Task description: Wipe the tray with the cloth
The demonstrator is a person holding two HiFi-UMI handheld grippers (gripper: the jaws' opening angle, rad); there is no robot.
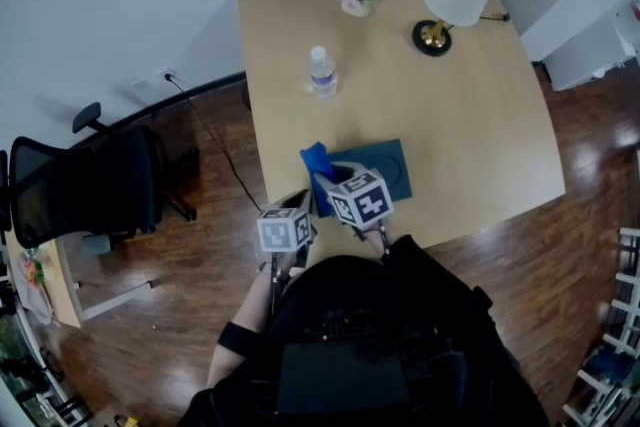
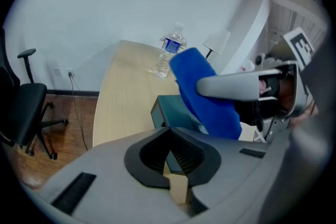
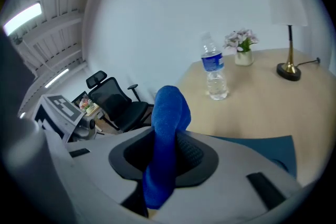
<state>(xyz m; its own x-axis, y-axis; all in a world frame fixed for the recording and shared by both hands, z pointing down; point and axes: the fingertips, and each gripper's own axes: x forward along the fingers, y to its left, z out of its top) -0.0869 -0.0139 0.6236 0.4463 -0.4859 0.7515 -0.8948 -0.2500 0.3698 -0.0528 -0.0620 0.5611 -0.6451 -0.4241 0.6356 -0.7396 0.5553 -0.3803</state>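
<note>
Cloth (image 3: 168,107), clamped in the right gripper (image 3: 169,136) above the near left of the tray (image 1: 385,165) at the desk's (image 1: 470,105) near edge, should come down flat with light pressure, while the left gripper (image 2: 168,131), jaws together and empty, is beside it.

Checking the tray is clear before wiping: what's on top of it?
The tray shows only bare teal surface. The right gripper, gripping the blue cloth, hides its near left part.

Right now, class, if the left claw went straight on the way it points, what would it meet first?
Most likely the near corner of the teal tray on the table, though depth is hard to judge.
</note>
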